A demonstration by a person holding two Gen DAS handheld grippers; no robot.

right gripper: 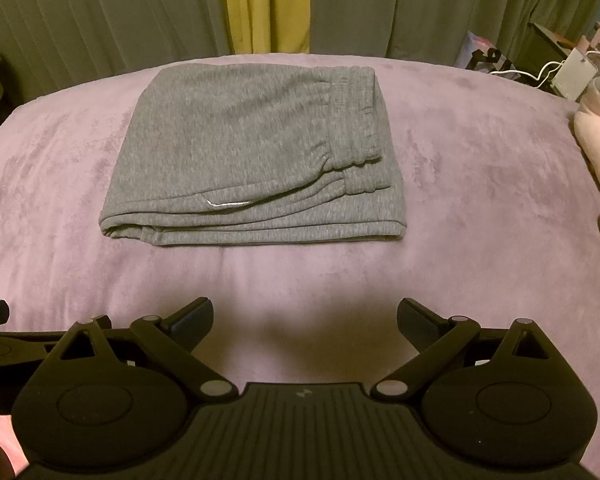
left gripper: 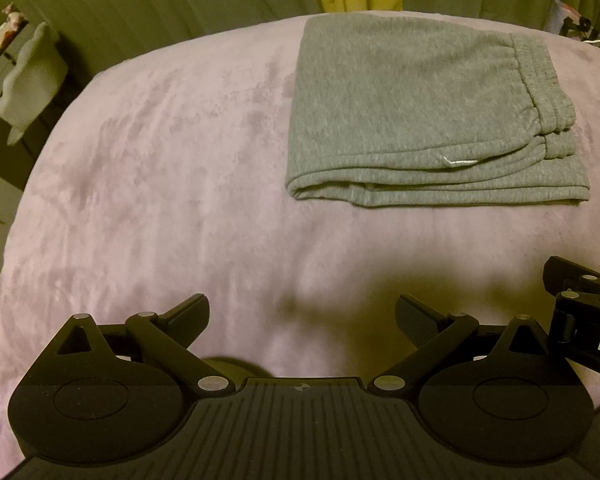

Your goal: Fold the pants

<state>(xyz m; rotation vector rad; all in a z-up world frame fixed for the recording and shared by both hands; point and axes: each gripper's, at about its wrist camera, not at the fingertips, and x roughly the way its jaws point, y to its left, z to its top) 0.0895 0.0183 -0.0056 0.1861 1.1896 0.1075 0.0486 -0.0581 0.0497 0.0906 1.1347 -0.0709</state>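
A plush lilac blanket point(right gripper: 460, 184) covered the bed. Grey fleece pants point(right gripper: 252, 152) lay on it folded into a thick rectangle, the gathered waistband point(right gripper: 356, 120) on top at the right. The left gripper point(left gripper: 302, 320) and right gripper point(right gripper: 305, 322) hung well short of them, jaws wide and empty.

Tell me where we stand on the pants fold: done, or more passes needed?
Done, by the look of it: the grey pants lie as a compact stacked rectangle on the pink blanket, waistband on the right, layered edges roughly aligned along the near side. In hand: nothing; the left gripper and right gripper are both open, short of the cloth. Left: at most tidying the near-left corner.
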